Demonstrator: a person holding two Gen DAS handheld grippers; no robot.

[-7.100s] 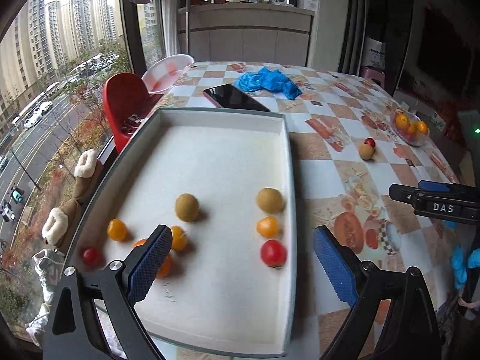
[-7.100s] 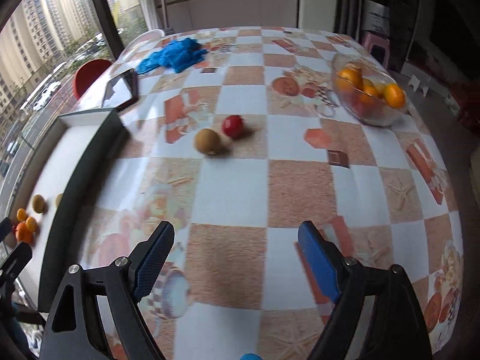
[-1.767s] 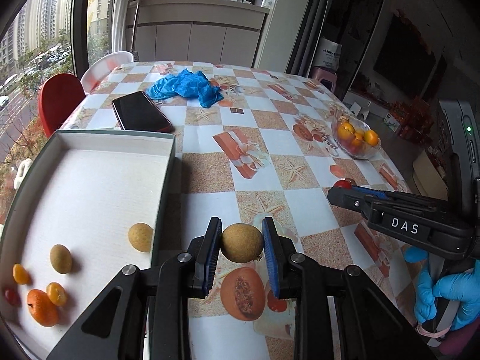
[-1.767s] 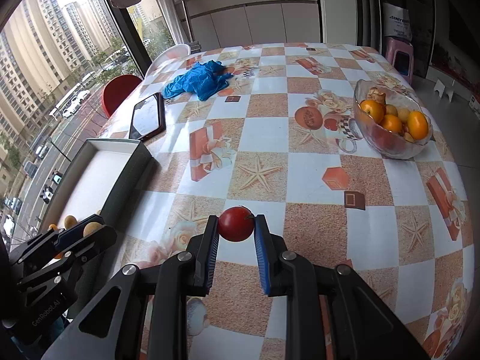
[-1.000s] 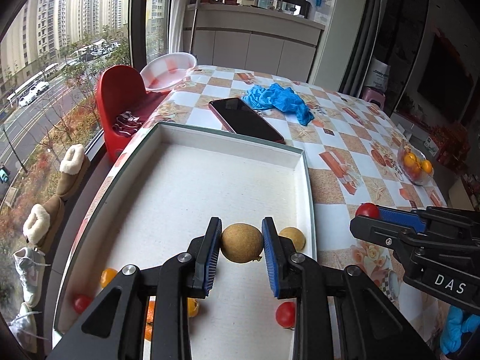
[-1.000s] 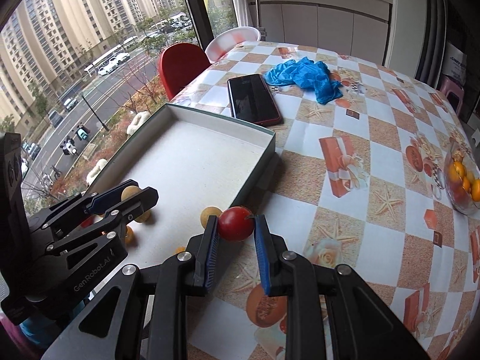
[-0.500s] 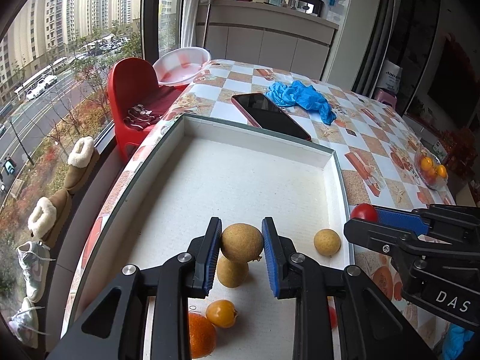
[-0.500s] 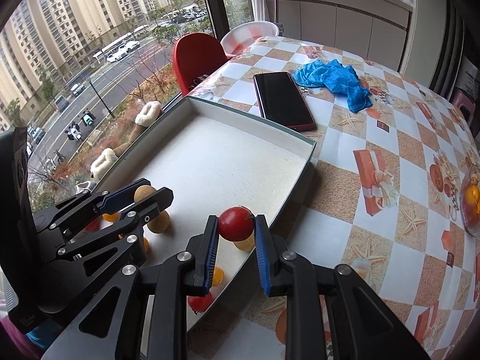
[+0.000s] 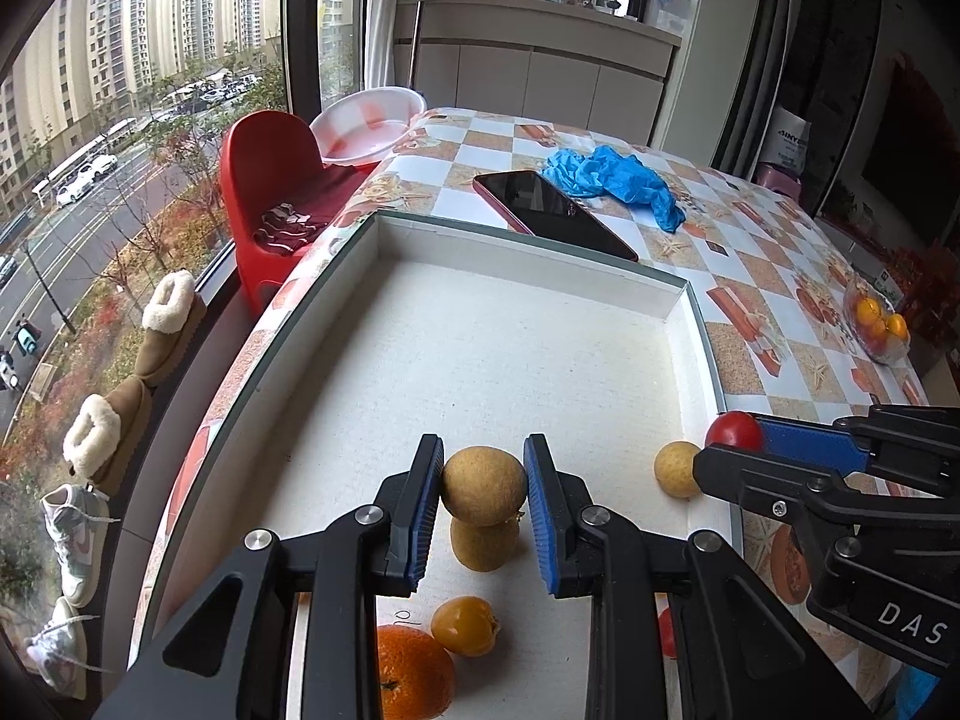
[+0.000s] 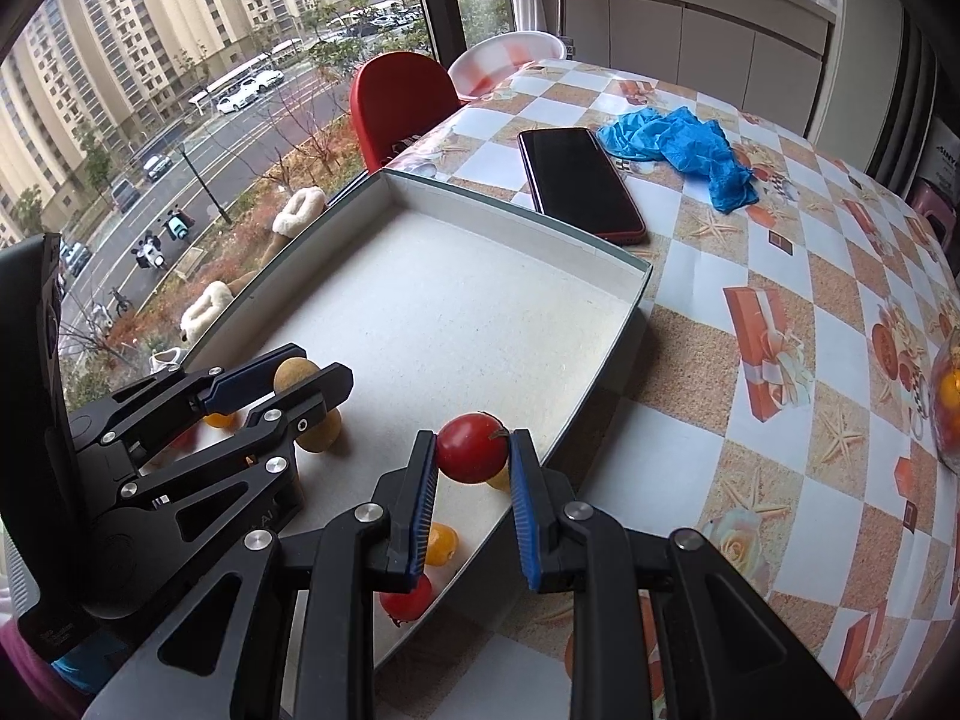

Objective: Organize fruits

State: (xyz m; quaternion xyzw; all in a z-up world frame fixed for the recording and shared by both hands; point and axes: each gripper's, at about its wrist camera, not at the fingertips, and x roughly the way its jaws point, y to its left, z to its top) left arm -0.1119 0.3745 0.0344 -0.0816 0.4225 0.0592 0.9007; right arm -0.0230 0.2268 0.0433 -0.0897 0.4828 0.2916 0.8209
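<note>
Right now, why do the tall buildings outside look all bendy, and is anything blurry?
Left wrist view: the fisheye lens curves the buildings and the tray rim near the edges. Right wrist view: same bending; the tomato in the right hand-held gripper looks sharp, with soft daylight and faint shadows.

— Finish of the left gripper (image 9: 483,492)?
— Black frame, blue ribbed pads, silver screws.
— Right gripper (image 10: 472,468)?
— Same build; white "DAS" lettering on its side.
</note>
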